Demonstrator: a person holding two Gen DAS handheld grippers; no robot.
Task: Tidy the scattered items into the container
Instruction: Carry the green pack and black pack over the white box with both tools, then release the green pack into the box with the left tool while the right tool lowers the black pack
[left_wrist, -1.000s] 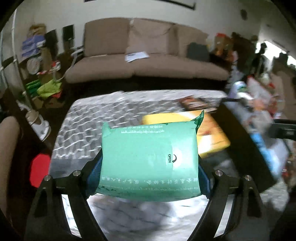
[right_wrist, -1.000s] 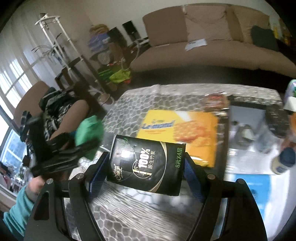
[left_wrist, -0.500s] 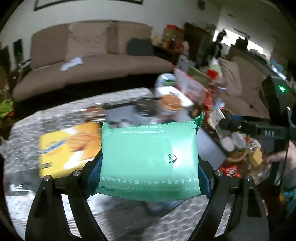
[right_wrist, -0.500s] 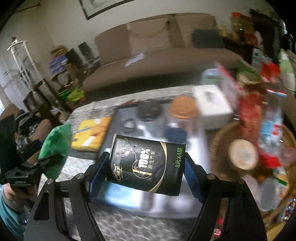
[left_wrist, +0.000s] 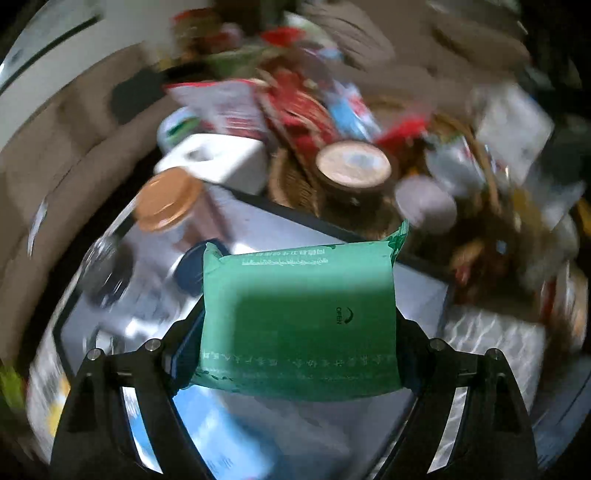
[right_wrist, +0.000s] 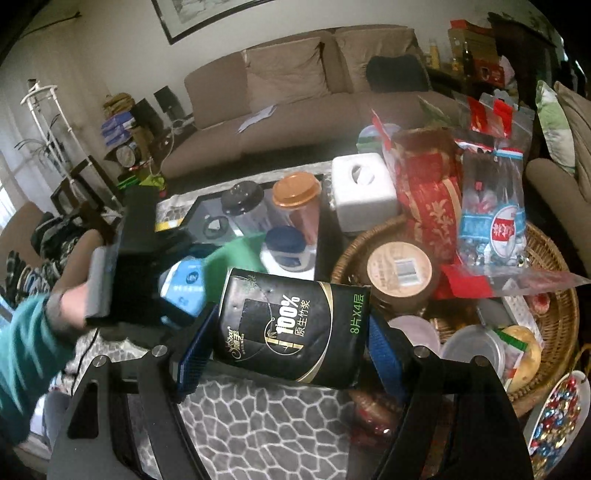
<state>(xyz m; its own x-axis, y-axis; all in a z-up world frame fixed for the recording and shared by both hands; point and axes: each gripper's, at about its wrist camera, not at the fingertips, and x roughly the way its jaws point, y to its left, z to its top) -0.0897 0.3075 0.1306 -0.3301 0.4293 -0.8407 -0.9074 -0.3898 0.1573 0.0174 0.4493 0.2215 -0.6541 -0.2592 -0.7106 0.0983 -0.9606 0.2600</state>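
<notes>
Wicker basket (right_wrist: 554, 251): round, woven, on the right of the bench (right_wrist: 266, 417), already crowded.
Basket contents: a brown-lidded tub (right_wrist: 400, 271) with a barcode at the near left, a red patterned packet (right_wrist: 430, 199) upright behind it, a clear bag with a blue label (right_wrist: 493, 221) leaning to its right, a clear lidded cup (right_wrist: 476, 345) at the front.
Black tray (right_wrist: 199, 206): left of the basket, carrying a dark-lidded jar (right_wrist: 242, 206), an orange-lidded cup (right_wrist: 297, 203) and a blue-capped white jar (right_wrist: 288, 251).
Tissue box (right_wrist: 364, 190): white, between the tray and the basket, just beside the basket's rim.
Left tongs (left_wrist: 299, 321): clamped on a green wipes pack (left_wrist: 299, 317), 1 pad on each short side; the pack hangs above the tray's pale floor, near the basket's edge. That view is smeared by motion.
Right tongs (right_wrist: 291, 343): gripping a black tissue pack (right_wrist: 291, 328) between blue pads, held tilted over the bench in front of the basket's near-left rim.
In the way: the brown-lidded tub sits directly behind the black pack.
Person: a hand (right_wrist: 72, 308) in a teal sleeve (right_wrist: 26, 365) at far left, holding the left tool.
Small dish (right_wrist: 557, 413): wrapped sweets, bottom right, outside the basket.
Sofa (right_wrist: 295, 96): tan, behind the bench.
</notes>
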